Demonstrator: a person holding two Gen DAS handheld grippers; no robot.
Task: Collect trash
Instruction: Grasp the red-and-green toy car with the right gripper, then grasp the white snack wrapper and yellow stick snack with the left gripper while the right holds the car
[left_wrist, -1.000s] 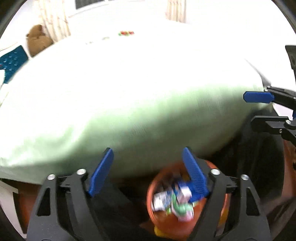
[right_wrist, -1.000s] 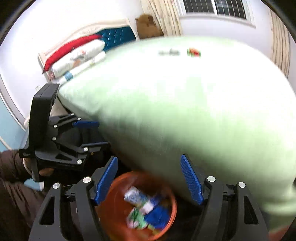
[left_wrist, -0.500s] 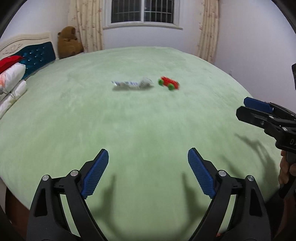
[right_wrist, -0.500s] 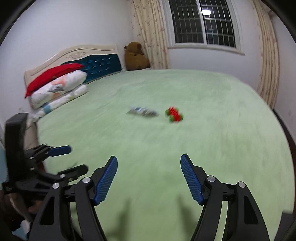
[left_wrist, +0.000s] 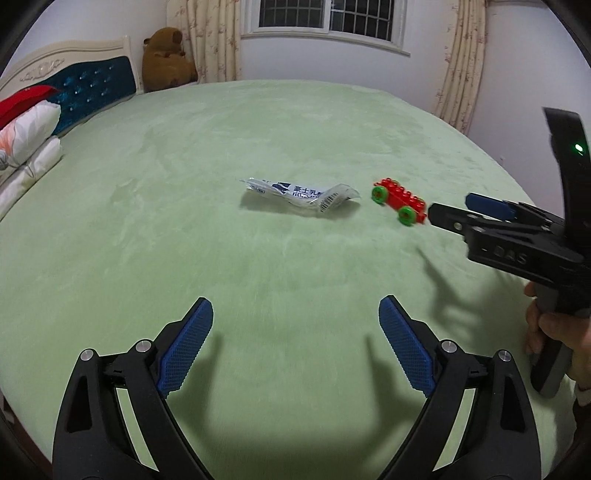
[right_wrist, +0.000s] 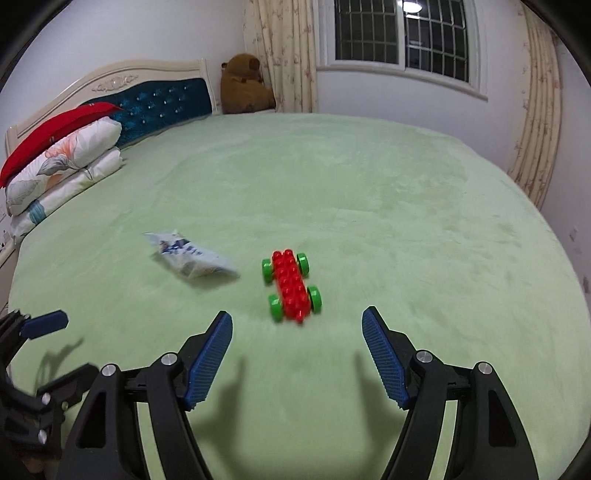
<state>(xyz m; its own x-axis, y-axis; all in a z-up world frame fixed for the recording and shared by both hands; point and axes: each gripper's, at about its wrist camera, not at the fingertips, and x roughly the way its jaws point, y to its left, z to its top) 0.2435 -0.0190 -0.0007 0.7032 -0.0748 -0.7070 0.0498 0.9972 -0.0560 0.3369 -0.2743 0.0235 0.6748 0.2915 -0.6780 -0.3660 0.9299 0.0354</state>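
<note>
Lying flat on the green bed cover (left_wrist: 147, 229), the crumpled plastic wrapper (left_wrist: 301, 195) is sitting near the middle of the bed, just beside a red toy car (left_wrist: 399, 203) with green wheels; the two are close but not touching. Taking the wrapper as the landmark: the toy car is resting on the side away from the headboard (right_wrist: 159, 99), while the stacked pillows (right_wrist: 62, 162) and a brown teddy bear (right_wrist: 245, 85) are sitting well beyond it, toward the headboard end.

Both grippers are hovering over the cover, short of the wrapper. The left gripper (left_wrist: 295, 347) is showing its fingers spread wide with only bedding between them; its jaws have just been opening. The right gripper (right_wrist: 297, 358) is likewise showing its fingers apart and empty, pointing more toward the toy car than toward the wrapper.

Judging by its look, the wrapper is going to handle as a very light, thin, floppy film, probably slick and prone to sliding or folding under a push. One end is curling up off the cover, on the toy-car side, and that raised edge is offering the best place to pinch. Pressing down on the flat middle is likely to gather the plush cover too. The toy is not looking like trash, so it is probably staying.
</note>
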